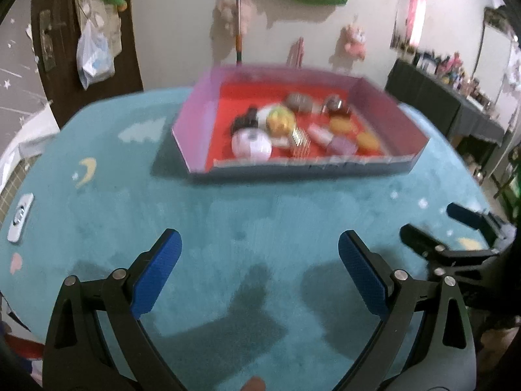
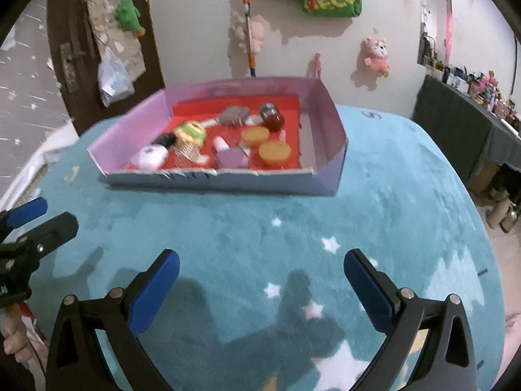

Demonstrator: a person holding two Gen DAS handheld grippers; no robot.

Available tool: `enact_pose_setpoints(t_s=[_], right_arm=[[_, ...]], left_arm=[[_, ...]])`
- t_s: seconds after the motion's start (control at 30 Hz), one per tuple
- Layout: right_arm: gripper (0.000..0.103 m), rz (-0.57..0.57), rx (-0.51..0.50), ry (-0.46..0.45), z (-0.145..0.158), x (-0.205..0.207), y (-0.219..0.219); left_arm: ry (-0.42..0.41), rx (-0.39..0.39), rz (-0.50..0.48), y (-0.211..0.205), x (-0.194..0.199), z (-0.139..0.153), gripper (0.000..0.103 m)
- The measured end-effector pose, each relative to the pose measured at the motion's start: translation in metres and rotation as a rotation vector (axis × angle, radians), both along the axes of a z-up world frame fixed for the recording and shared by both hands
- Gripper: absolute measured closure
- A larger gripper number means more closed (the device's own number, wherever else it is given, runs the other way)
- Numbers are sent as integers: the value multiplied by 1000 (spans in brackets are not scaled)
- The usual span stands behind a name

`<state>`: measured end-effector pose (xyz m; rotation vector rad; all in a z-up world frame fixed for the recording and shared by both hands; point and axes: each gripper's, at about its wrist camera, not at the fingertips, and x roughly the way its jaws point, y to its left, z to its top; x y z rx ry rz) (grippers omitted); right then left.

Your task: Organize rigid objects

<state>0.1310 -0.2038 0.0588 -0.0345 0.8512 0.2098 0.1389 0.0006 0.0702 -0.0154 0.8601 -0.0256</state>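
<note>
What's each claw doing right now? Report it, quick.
Left claw: open, holding nothing, above the teal rug.
Right claw: open, holding nothing, short of the pink box.

Tabletop point(image 2: 390, 195): teal plush cloth, matt. Box point(image 2: 325, 176): thin paperboard walls, red liner. Gripper pads point(image 2: 153, 296): blue textured rubber; arms matt black plastic.
</note>
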Motion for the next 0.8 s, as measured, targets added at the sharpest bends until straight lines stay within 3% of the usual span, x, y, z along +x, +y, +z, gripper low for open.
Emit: enact_pose_setpoints(t_s=[0.13, 0.2, 0.8], right_arm=[[0, -15, -28, 59, -18, 11, 3], [0, -32, -52, 79, -25, 16, 3], [0, -67, -86, 100, -30, 19, 10]], left_arm=[[74, 24, 15, -1, 15, -30, 5], [108, 0, 26, 4, 21, -41, 5], [93, 17, 38, 4, 29, -46, 0]])
